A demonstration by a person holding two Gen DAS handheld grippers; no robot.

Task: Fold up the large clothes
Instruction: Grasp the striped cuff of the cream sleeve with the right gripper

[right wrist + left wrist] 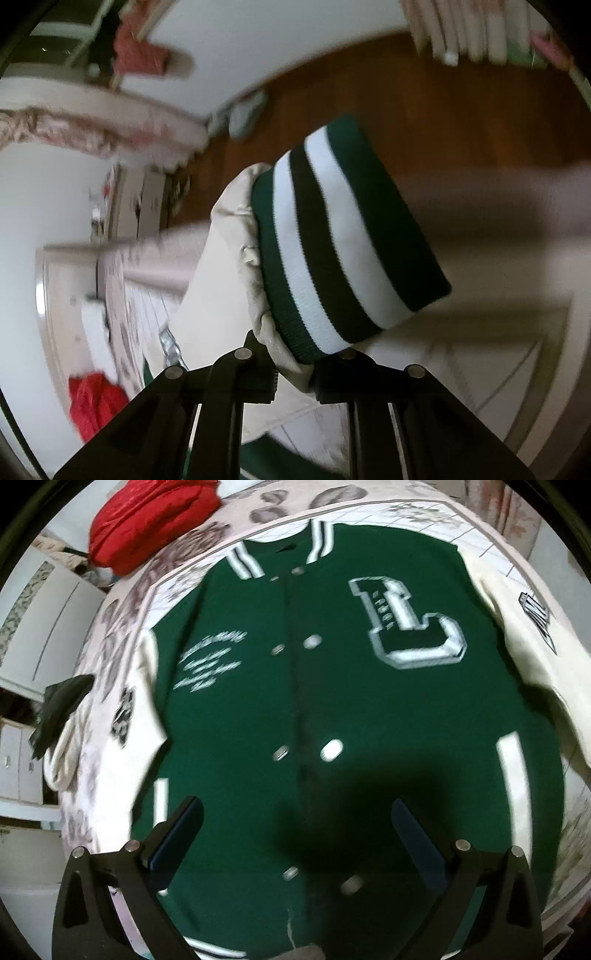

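I logged the green varsity jacket lying front-up and spread on the floral bedspread, snaps closed, a red garment beyond the collar. My left gripper hung over the hem, jaws wide apart, holding nothing. My right gripper was clamped on the cream sleeve just below its striped cuff, lifted above the bed.

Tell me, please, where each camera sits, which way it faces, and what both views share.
Left wrist: above the bed, looking down on the green jacket spread flat; open left gripper shows.
Right wrist: raised beside the bed, facing floor and furniture; right gripper shut on the cream sleeve beside its striped cuff.
Shared: the jacket, the red garment.
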